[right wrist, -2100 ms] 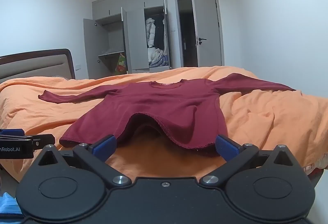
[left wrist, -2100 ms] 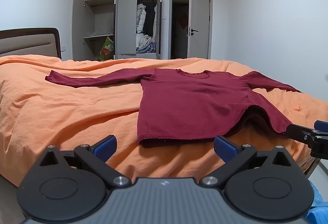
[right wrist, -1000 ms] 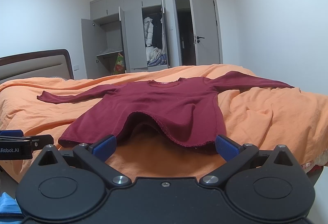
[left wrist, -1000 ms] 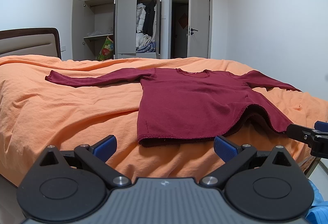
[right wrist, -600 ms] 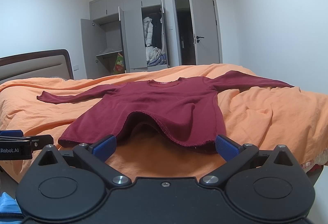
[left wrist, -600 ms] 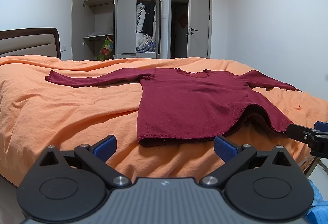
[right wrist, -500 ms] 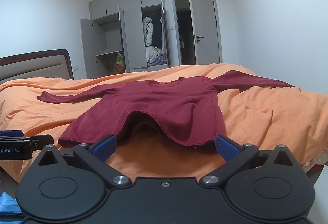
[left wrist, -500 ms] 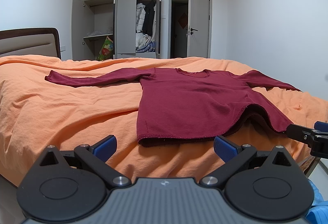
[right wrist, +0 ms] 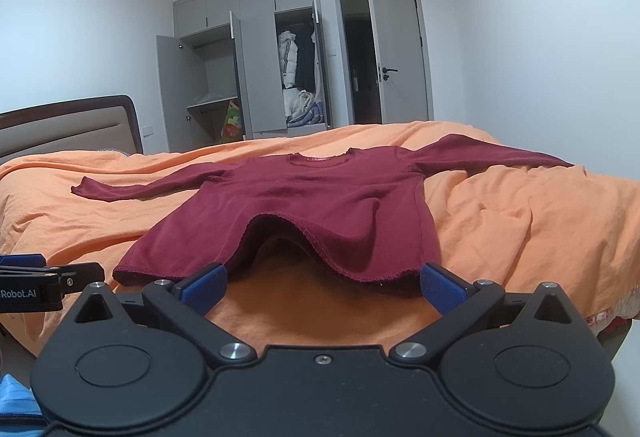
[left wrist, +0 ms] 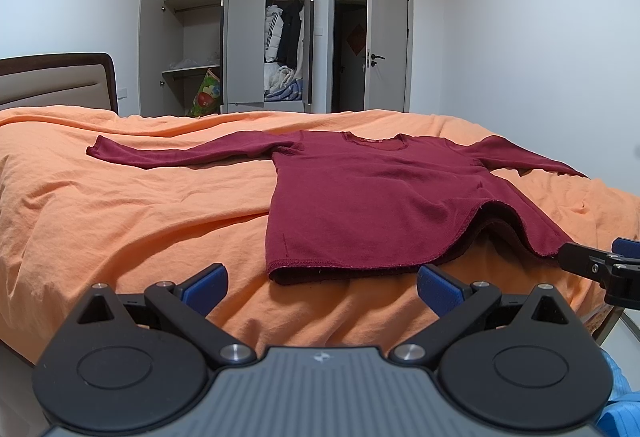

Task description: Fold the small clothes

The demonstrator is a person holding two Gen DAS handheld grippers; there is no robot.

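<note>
A dark red long-sleeved shirt [left wrist: 376, 197] [right wrist: 312, 205] lies face up on the orange bedspread [left wrist: 120, 205] [right wrist: 520, 221], both sleeves spread out sideways. Its hem faces me and bulges up in an arch near the right corner. My left gripper [left wrist: 322, 283] hovers open just short of the hem's left corner. My right gripper [right wrist: 322, 283] is open too, in front of the raised part of the hem. Neither holds anything. Each gripper shows at the edge of the other's view.
The bed's headboard [left wrist: 56, 81] stands at the left. Behind the bed are an open wardrobe [left wrist: 240, 37] with hanging clothes and an open door [left wrist: 386, 33]. White walls bound the right side. Blue fabric [right wrist: 16, 405] shows at the bottom corner.
The right gripper has shifted slightly so the shirt sits a little higher and nearer in its view. The left view is unchanged.
</note>
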